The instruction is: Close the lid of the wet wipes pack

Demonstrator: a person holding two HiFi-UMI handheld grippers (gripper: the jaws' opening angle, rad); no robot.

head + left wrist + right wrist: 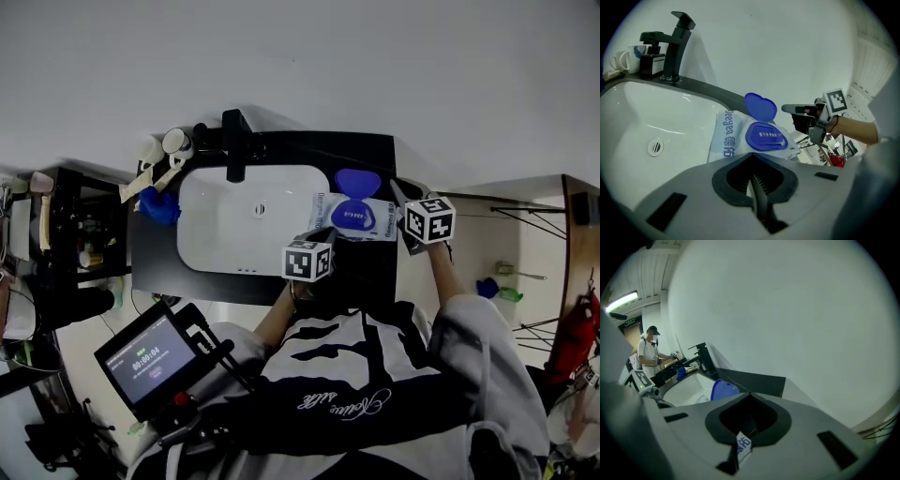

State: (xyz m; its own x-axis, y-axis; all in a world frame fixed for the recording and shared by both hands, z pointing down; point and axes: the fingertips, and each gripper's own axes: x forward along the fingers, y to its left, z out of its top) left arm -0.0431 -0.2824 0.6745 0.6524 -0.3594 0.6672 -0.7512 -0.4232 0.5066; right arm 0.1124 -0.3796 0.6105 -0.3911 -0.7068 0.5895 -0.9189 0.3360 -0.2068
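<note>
Grey, seemingly black-striped sweatshirt (473, 361)

A white wet wipes pack (349, 217) with blue print carries a deep blue lid (357, 182). The basin (216, 234) is white; the counter (367, 153) and tap (234, 145) are black. The left gripper (753, 180) and right gripper (745, 437) are grey, and each cube has black-and-white square markers.

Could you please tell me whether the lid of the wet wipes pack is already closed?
No, the blue lid stands flipped up above the wet wipes pack.
</note>
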